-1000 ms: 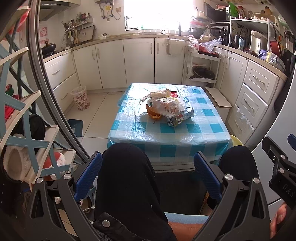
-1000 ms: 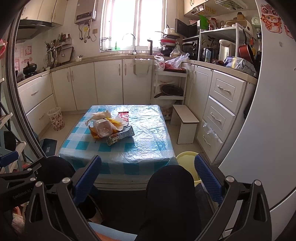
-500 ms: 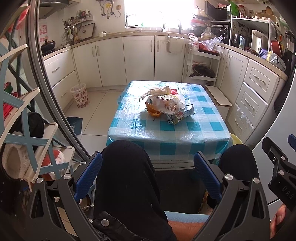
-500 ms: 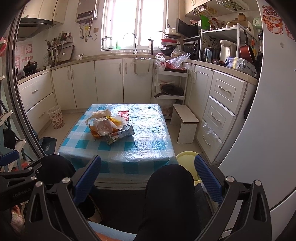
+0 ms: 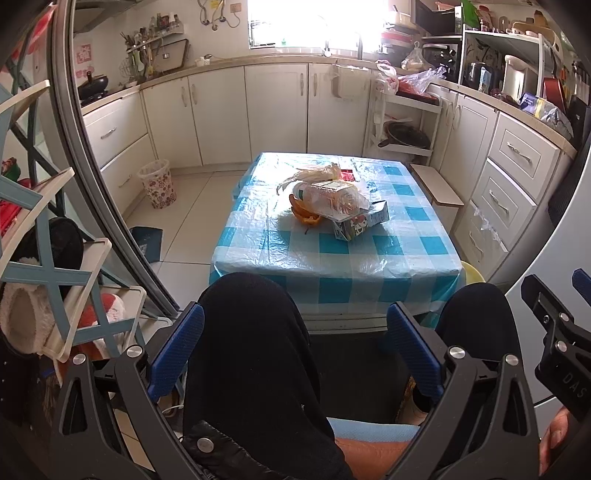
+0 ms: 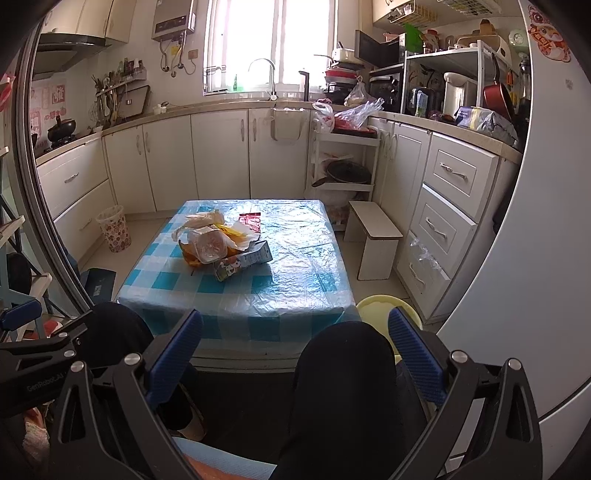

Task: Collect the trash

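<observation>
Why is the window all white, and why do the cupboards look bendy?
Left wrist view: daylight washes out the window completely and puts glare on the plastic-covered tablecloth. Right wrist view: the window is bright too, though its frame shows. Both views: the fisheye lens curves straight lines near the edges, like the cupboards. Nothing looks blurred.

A small kitchen, bright with daylight from the window (image 6: 271, 40) over the sink. White cabinets (image 6: 221, 155) run along the back wall and down both sides under a beige counter (image 6: 207, 109). A low desk (image 6: 306, 258) in a blue-checked cloth stands mid-floor on pale tiles (image 5: 192, 206). A white stool (image 6: 375, 236) sits just beside it, near the drawers (image 6: 447, 206). A patterned bin (image 6: 114, 229) stands by the left cabinets. A cluttered rack (image 6: 443, 81) tops the right counter.
</observation>
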A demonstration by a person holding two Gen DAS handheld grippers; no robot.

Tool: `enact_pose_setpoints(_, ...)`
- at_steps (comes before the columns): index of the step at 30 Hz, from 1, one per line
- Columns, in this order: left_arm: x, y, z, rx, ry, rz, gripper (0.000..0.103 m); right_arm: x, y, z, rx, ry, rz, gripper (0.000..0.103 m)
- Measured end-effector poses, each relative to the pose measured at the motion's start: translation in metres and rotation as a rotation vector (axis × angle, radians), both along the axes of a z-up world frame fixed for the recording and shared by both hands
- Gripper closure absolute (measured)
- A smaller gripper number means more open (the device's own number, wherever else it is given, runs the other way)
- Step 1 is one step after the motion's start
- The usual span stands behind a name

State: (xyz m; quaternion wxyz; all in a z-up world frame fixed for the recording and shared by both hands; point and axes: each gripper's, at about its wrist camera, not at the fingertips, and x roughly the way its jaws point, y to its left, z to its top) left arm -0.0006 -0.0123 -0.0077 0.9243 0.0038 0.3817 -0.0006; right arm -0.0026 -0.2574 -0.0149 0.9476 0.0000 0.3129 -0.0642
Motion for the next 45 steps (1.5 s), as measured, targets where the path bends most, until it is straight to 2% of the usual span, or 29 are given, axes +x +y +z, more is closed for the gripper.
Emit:
enact_pose_setpoints(37, 0.000, -0.005, -0.001, -0.005, 0.005, -0.007, 0.008, -0.002, 0.002, 0.000, 0.007, -0.001, 0.015, 0.007)
enact_pose_setpoints(45, -0.001, -0.015, -0.001, 0.015, -0.006, -0.030, 0.008, -0.002, 0.005, -0.001, 0.008, -0.001, 0.020, 0.007)
